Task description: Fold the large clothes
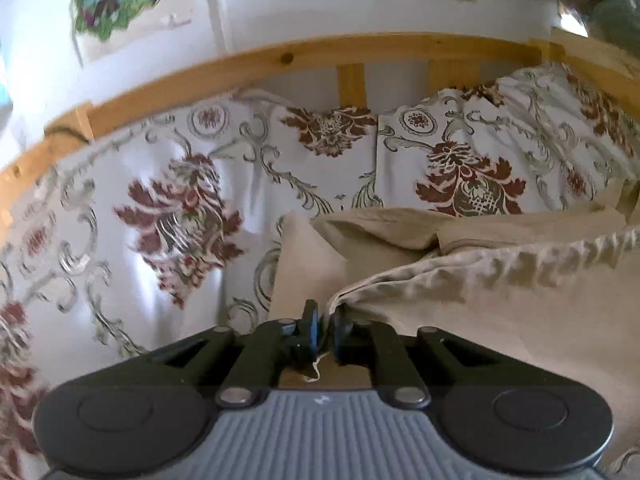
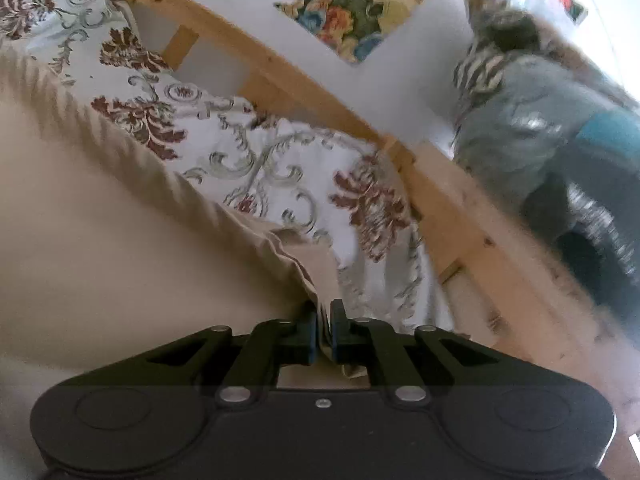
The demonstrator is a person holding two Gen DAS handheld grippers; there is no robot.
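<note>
Beige cloth — your large garment (image 1: 500,292) — lies on the bed's floral cover (image 1: 168,200), stretched between your two grippers. From the left wrist view its gathered, ribbed edge runs from the jaws up and away to the right, with a folded flap lying beyond it toward the pillows (image 1: 460,152). From the right wrist view the same edge runs up and left, so the long axis goes across from one gripper to the other.

Your left gripper (image 1: 325,320) has its jaws nearly closed, pinching the cloth's edge; a loose thread hangs below them. Your right gripper (image 2: 325,320) pinches the edge the same way, jaws narrow.

Bare floral cover lies to the left of the garment. The wooden bed frame (image 2: 440,192) bounds the far side, and a blurred pile of clothes (image 2: 540,120) sits past it on the right.
</note>
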